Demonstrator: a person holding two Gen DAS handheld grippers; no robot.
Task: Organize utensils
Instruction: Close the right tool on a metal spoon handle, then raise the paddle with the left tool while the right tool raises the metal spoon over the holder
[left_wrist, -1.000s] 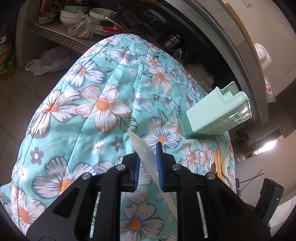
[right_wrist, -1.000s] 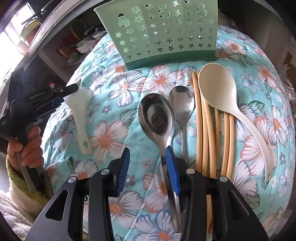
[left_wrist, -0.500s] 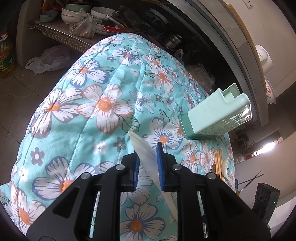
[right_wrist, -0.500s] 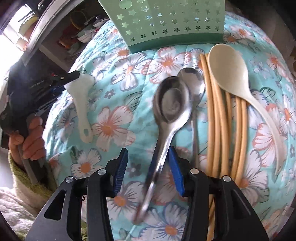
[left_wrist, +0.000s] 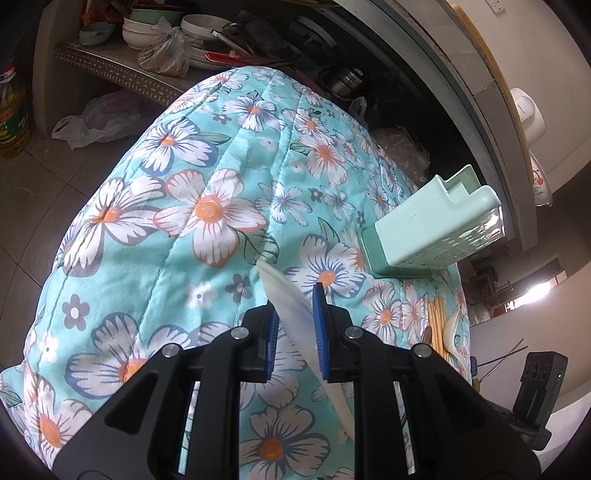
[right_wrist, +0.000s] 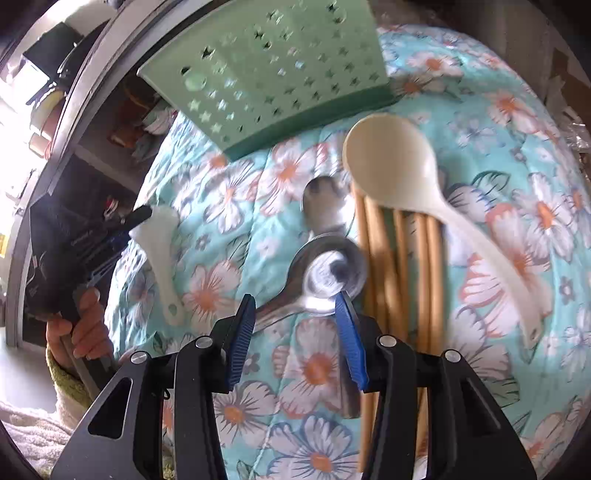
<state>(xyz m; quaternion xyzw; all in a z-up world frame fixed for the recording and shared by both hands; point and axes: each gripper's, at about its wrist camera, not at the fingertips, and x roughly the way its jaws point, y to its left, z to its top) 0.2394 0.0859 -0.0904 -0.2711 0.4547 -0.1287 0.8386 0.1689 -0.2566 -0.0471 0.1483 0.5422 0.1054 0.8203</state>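
Two steel spoons, one cream plastic spoon (right_wrist: 391, 158), a row of round bamboo chopsticks (right_wrist: 399, 258) and a flat white plastic paddle (right_wrist: 159, 251) are what I am sorting, all on a soft quilt (left_wrist: 184, 221) printed with white and orange flowers on turquoise. The holder (right_wrist: 266, 74) is mint plastic, boxy, pierced with small star holes, and it sits on the quilt.

The cream spoon, with its deep oval bowl just below the holder, lies across the chopsticks. The far steel spoon (right_wrist: 325, 206) lies bowl toward the holder, touching the chopsticks' left side. The near steel spoon (right_wrist: 328, 273), shiny and blurred, lies below it, farther from the holder, with its handle slanting to the left.

My right gripper (right_wrist: 295, 299) has just been opening its jaws. They stand apart, and the near steel spoon lies between them with no pad pressing on it; its bowl is at the right pad's tip.

My left gripper (left_wrist: 294, 302) is nearly closed, its ribbed blue pads clamped on the paddle's broad end, left of the holder. The paddle's thin handle trails back under the jaws.
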